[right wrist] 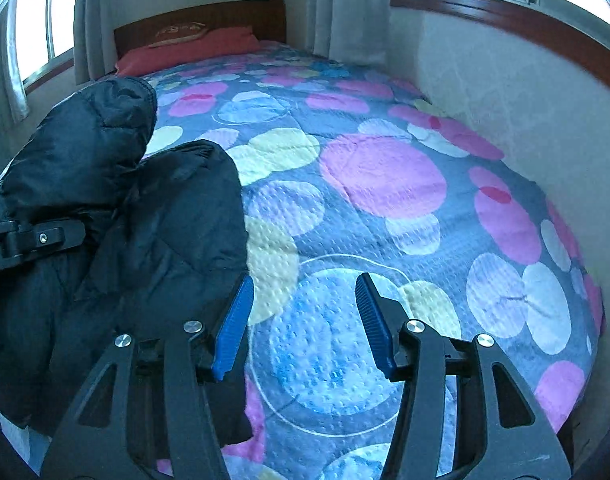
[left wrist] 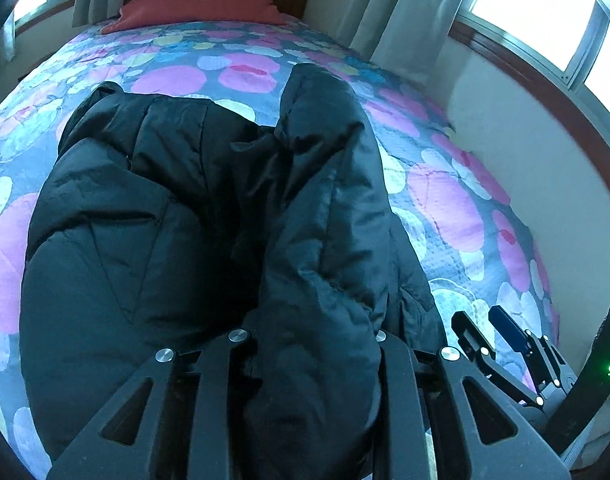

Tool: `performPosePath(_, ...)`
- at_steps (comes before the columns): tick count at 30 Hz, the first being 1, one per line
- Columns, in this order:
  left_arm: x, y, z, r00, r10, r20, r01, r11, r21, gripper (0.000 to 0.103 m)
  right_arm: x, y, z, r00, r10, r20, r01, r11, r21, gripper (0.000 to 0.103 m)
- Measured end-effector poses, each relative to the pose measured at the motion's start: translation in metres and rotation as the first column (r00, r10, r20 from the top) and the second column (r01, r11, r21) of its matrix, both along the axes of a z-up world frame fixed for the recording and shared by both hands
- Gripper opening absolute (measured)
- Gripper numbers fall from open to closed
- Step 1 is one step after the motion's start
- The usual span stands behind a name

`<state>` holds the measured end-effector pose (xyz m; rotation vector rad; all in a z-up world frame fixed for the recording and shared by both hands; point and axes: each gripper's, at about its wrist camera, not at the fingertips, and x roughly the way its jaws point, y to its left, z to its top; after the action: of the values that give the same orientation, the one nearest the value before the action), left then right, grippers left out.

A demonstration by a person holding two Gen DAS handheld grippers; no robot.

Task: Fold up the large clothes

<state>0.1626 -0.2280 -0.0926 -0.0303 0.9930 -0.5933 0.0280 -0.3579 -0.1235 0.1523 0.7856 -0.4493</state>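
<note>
Black padded jacket point(left wrist: 153, 240) lies on the bed point(right wrist: 385, 176); left tool point(left wrist: 317, 360) pinches its sleeve point(left wrist: 325, 168), right tool point(right wrist: 303, 320) spread, empty. Risk: slippery fabric may slide free, collapsing the fold.

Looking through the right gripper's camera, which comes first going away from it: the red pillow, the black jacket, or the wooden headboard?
1. Black jacket: just left of the right gripper, its edge beside the left finger.
2. Red pillow: far end of the bed, upper left.
3. Headboard: right behind the pillow, against the wall.
</note>
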Motion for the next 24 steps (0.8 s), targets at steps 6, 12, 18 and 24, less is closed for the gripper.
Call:
performPosePath(6,-0.007,-0.008,0.005,1.0,0.0,0.025,0.0,1.0,0.023,0.027,-0.003,-0.01,0.0,1.0,0.0,0.001,0.0,1.0,0.002,0.053)
performPosePath(12,-0.023,-0.005,0.032,0.999,-0.009,0.042,0.011,0.998,-0.061,0.067,-0.01,-0.012,0.006,1.0,-0.009,0.007,0.01,1.0,-0.004,0.053)
performPosePath(18,-0.047,0.021,0.071,0.991,-0.061,0.115,0.077,0.988,-0.137,0.07,-0.015,-0.007,0.019,1.0,-0.002,0.027,0.002,1.0,-0.011,0.053)
performPosePath(24,-0.048,0.093,0.088,0.957,0.103,0.273,-0.078,0.992,-0.1,0.075,-0.01,0.008,0.049,0.995,0.038,0.096,-0.038,0.999,0.004,0.054)
